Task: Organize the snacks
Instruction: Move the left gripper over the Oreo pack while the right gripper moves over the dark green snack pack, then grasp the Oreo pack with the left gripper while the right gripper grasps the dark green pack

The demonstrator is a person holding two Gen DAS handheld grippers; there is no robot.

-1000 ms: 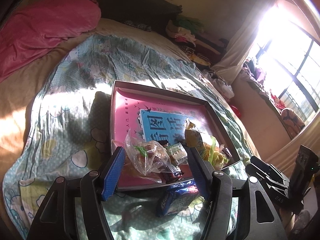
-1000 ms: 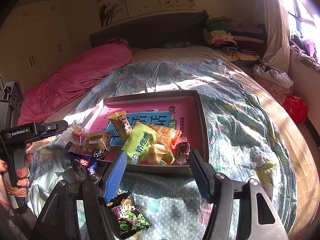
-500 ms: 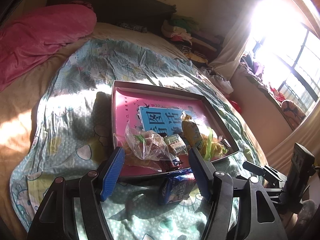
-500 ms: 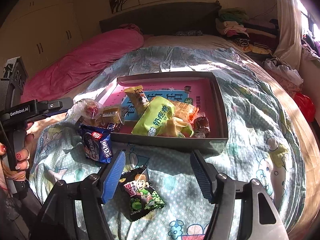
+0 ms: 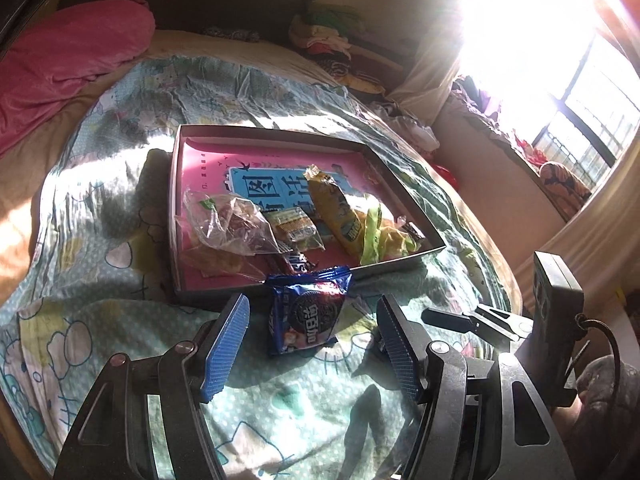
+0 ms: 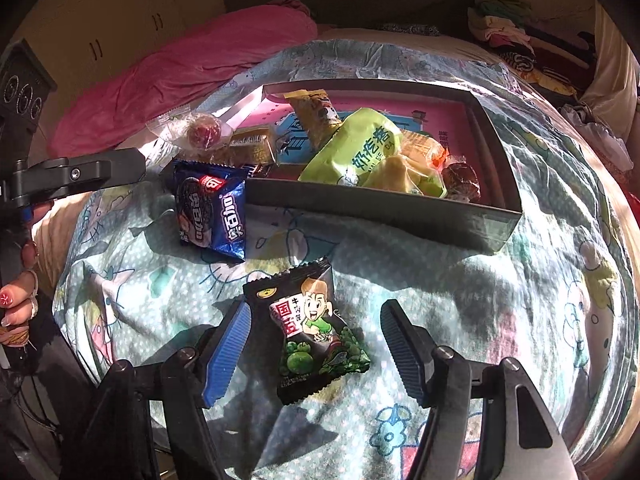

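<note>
Ahead of the fingers, a dark headboard (image 5: 192,8); to their right, a glaring window (image 5: 560,60); beneath, a sunlit patterned bedspread (image 5: 100,184).

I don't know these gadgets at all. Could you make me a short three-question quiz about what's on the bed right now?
1. True or false: the blue cookie packet lies inside the grey box.
2. Which snack lies between the right tongs? A) black green-pea packet B) lollipop C) lime-green bag
3. Fill in: the left tongs stand ___ around the blue packet, not pressing it.

Key: 1 false, it lies on the bedsheet; 2 A; 3 open.
</note>
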